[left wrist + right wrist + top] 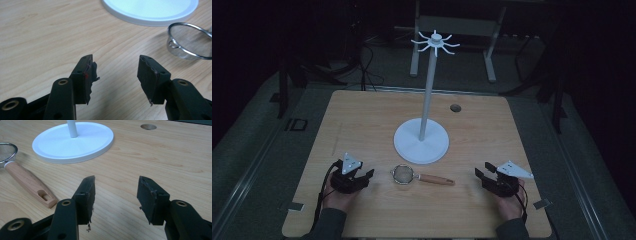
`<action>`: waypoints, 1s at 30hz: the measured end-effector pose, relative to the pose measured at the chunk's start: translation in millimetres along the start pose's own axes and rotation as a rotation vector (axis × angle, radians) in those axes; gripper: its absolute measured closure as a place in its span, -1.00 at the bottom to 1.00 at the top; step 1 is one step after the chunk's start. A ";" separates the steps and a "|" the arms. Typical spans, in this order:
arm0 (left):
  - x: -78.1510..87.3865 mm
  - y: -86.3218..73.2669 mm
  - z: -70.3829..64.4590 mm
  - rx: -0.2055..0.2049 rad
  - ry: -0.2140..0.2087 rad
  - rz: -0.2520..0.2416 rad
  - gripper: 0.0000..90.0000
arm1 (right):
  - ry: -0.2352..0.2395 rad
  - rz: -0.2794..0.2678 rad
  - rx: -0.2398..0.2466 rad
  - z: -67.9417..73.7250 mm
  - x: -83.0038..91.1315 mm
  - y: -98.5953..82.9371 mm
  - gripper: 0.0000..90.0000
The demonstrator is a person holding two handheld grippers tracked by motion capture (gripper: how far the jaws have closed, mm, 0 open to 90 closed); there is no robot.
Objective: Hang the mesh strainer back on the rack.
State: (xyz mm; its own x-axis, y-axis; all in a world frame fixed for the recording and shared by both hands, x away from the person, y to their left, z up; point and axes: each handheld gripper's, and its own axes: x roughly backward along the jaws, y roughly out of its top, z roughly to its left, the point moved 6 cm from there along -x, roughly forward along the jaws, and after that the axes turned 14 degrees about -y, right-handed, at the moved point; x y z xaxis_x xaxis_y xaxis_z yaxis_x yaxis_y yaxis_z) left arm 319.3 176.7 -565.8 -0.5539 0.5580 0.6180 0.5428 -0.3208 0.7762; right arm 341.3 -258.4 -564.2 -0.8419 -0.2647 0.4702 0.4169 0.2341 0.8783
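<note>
Dark room all around, with a light wooden counter (362, 125) sitting mid-frame in the high view. White stand (421, 141) with a tall pole and a spoked top is right in the center. Just below its base lies a small mesh strainer (403, 175), wooden handle pointing toward the right of the frame. Left claw (364, 176) is at lower left, right claw (481, 175) at lower right, both resting low on the counter with the strainer between them, neither touching it.

Left gripper view: the left claw (116, 72) is spread wide with bare wood between the jaws. The strainer's mesh bowl (191, 41) is at the right edge, the stand's base at the top.

Right gripper view: the right claw (116, 192) is wide too, holding nothing. The strainer (27, 182) sits in the left of the frame, handle angled toward the claw, stand base (75, 142) at upper left and a round hole (148, 126) in the counter up top.
</note>
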 end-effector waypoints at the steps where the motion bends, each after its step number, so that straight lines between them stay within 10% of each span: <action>1: 0.4 2.5 -0.5 -0.003 -0.008 -0.003 0.06 | -0.003 0.000 -0.002 -0.6 0.1 0.0 0.07; 30: -9.7 65.8 -15.5 -0.112 -0.161 -0.022 0.10 | -0.036 -0.003 0.028 -5.7 2.7 0.5 0.04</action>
State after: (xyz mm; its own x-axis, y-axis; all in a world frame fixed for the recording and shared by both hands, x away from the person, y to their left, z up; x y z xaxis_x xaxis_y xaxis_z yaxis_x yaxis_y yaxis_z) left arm 350.6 138.4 -518.9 -0.4522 0.6778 0.5797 0.4532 -0.3852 0.8039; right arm 341.2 -264.4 -562.0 -0.8551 -0.2313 0.4641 0.4056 0.2594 0.8765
